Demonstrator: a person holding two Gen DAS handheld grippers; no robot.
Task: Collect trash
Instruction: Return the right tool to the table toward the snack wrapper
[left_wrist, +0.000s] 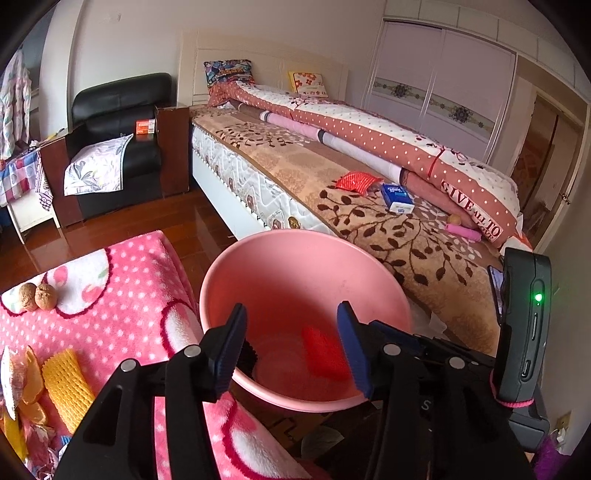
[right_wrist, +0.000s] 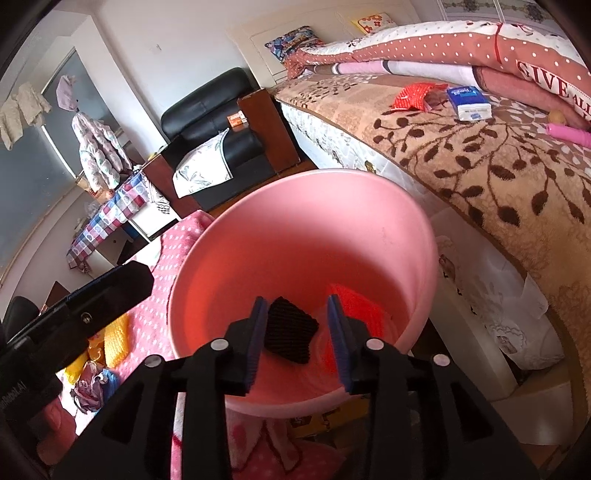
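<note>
A pink bin (left_wrist: 295, 236) stands between a pink dotted blanket and the bed. My left gripper (left_wrist: 291, 306) hangs over its mouth, open wide and empty. In the bottom of the bin lies a red foam piece (left_wrist: 323, 354), with a black mesh piece (left_wrist: 248, 356) half hidden behind my left finger. My right gripper (right_wrist: 296, 299) is also over the bin (right_wrist: 295, 177), open, with the black mesh piece (right_wrist: 291, 332) loose below its jaws and the red piece (right_wrist: 354, 302) beside it.
On the pink blanket (left_wrist: 122, 280) lie two walnuts (left_wrist: 37, 295), a yellow foam net (left_wrist: 66, 387) and orange peel (left_wrist: 29, 384). The bed holds a red wrapper (left_wrist: 356, 181), a blue tissue pack (left_wrist: 397, 199) and a pink tube (left_wrist: 463, 232). A black armchair (left_wrist: 118, 122) stands beyond.
</note>
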